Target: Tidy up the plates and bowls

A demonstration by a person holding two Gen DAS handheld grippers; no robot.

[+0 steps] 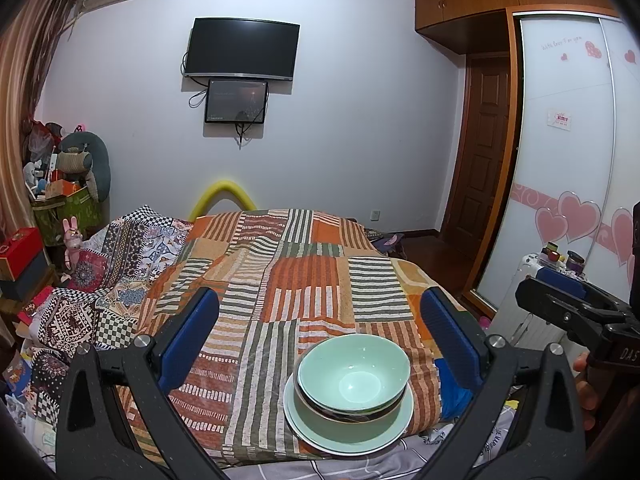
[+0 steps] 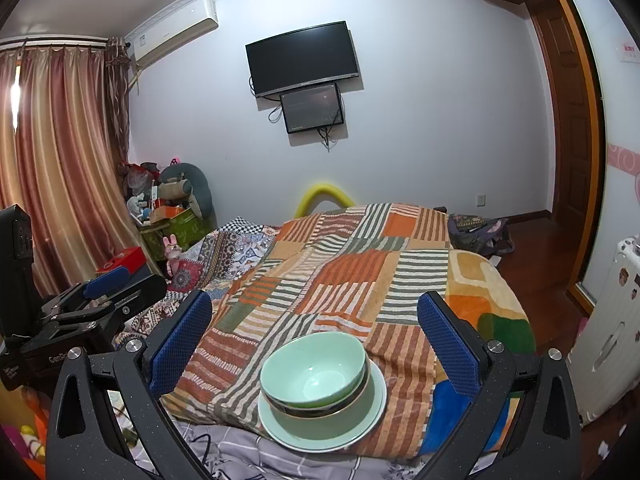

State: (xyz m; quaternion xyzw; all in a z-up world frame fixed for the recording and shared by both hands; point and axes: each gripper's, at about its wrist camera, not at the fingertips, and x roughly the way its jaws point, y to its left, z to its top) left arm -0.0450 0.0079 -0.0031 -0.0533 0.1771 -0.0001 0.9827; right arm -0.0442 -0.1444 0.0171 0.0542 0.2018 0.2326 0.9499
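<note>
Two bowls sit nested on a stack of plates near the front edge of a bed covered by a striped patchwork blanket (image 1: 280,280). The upper green bowl (image 1: 354,372) is empty and rests inside a dark-rimmed bowl (image 1: 348,414), of which only the outer wall and rim show. Beneath them lies a pale green plate (image 1: 352,432) with the white edge of another plate (image 1: 289,416) showing under its left side. From the right wrist view the same stack appears with the green bowl (image 2: 314,374) tilted slightly toward the left, the plate (image 2: 360,420) bare around it.

Both tools hang above the bed's front edge, apart from the dishes. The left tool (image 1: 320,340) has its blue-padded fingers spread wide, holding nothing, with the stack seen between them, nearer the right finger. The right tool (image 2: 314,340) is likewise spread wide and empty, the stack between its fingers.
</note>
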